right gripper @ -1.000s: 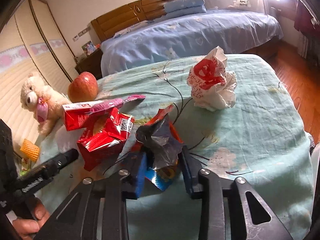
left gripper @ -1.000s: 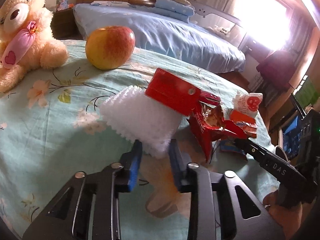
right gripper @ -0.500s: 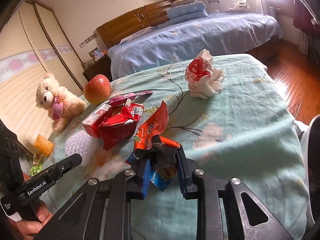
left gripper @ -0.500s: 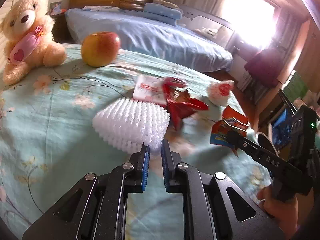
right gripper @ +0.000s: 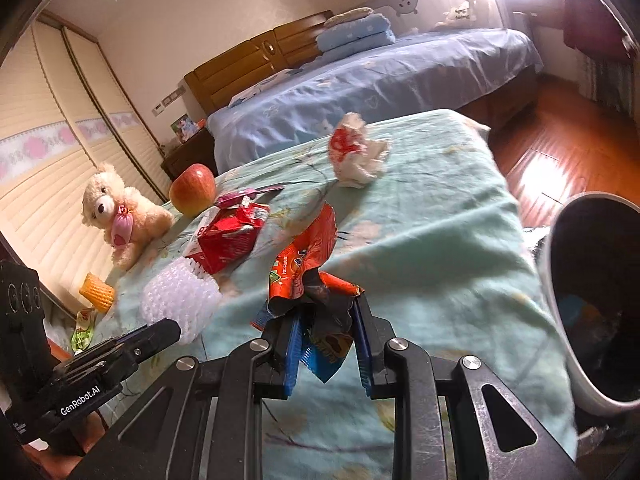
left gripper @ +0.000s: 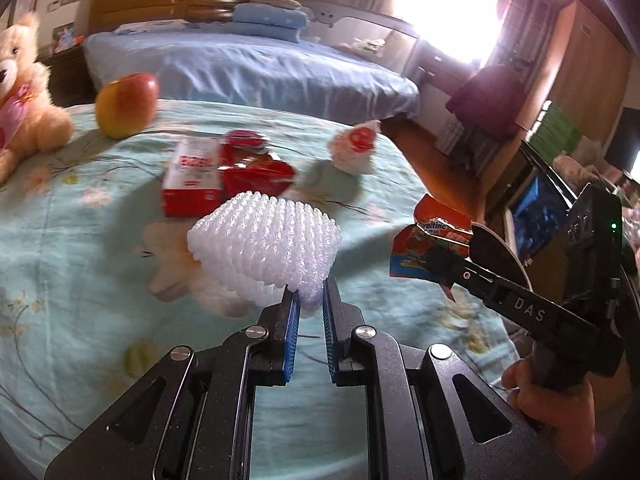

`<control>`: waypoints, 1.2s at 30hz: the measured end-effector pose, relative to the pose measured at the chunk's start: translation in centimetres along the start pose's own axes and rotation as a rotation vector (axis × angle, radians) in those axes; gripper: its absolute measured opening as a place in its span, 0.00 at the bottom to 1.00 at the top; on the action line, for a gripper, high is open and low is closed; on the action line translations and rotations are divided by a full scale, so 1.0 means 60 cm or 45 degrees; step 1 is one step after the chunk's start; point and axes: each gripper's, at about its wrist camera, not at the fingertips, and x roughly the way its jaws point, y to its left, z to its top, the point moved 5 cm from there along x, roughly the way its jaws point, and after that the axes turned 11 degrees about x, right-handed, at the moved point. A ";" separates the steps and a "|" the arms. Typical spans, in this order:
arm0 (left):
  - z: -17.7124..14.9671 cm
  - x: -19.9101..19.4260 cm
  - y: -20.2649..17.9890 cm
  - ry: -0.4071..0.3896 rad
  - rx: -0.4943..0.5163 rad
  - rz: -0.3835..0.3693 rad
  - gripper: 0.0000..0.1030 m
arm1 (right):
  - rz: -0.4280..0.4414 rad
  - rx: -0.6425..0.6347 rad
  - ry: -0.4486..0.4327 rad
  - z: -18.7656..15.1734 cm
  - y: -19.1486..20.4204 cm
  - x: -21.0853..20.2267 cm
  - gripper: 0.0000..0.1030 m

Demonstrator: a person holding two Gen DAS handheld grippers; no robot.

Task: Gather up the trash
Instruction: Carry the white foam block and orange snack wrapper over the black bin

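Note:
My left gripper (left gripper: pixel 310 300) is shut on a white foam fruit net (left gripper: pixel 266 246) and holds it above the green floral bedspread (left gripper: pixel 80 260). The net also shows in the right wrist view (right gripper: pixel 180 300). My right gripper (right gripper: pixel 324 320) is shut on an orange snack wrapper (right gripper: pixel 304 264), lifted off the bed; the wrapper also shows in the left wrist view (left gripper: pixel 428 240). On the bed lie a red and white carton (left gripper: pixel 192 178) with a crumpled red wrapper (left gripper: pixel 256 168) beside it, and a crumpled white and red wrapper (left gripper: pixel 356 148).
A white bin with a dark inside (right gripper: pixel 592 360) stands at the bed's right edge. An apple (left gripper: pixel 126 104) and a teddy bear (right gripper: pixel 120 208) sit at the far left. A yellow foam net (right gripper: pixel 96 292) lies off the bed's left side. A blue bed (right gripper: pixel 360 80) stands behind.
Both grippers have lifted and pulled back with their trash, the right one swinging right so the bin has come into view. The foam net has come clear of the red carton.

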 end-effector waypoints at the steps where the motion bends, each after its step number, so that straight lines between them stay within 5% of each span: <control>1: 0.000 0.001 -0.009 0.002 0.009 -0.009 0.10 | -0.008 0.007 -0.007 0.000 -0.008 -0.007 0.23; 36: 0.038 0.073 -0.234 0.057 0.278 -0.255 0.10 | -0.233 0.230 -0.198 0.004 -0.216 -0.155 0.23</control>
